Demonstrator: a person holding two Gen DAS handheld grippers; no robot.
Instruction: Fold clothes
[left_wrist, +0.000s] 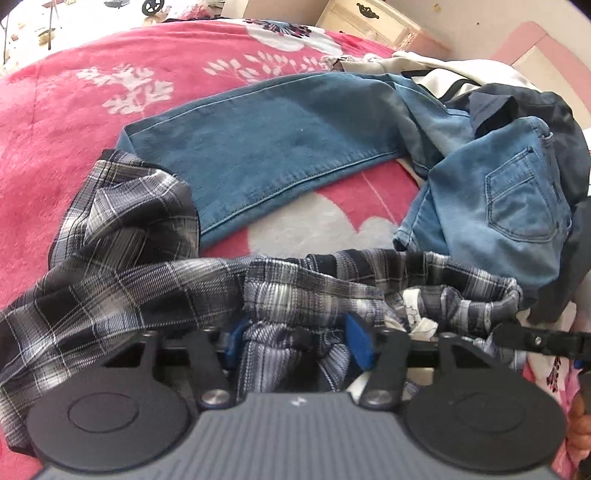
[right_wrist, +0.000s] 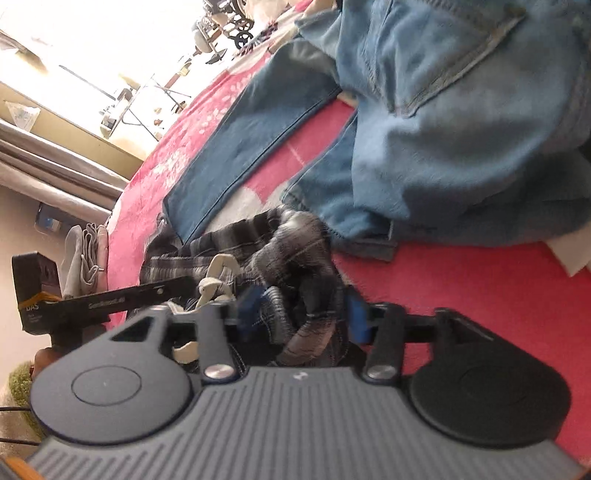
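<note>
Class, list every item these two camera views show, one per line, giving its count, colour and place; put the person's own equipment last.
Plaid shirt: one, black, grey and white, bunched on the near part of the bed.
Jeans: one pair, blue, leg laid flat across the bed, seat with pocket heaped at right.
Dark garment: one, navy or black, in the heap at right.
Cream garment: one, cream with dark trim, behind the heap.
Blanket: one, pink with white flowers, covering the bed.
Cabinet: one, cream, beyond the bed.
Left gripper: black with blue pads, shirt cloth between them.
Right gripper: same, shirt cloth between its pads.
</note>
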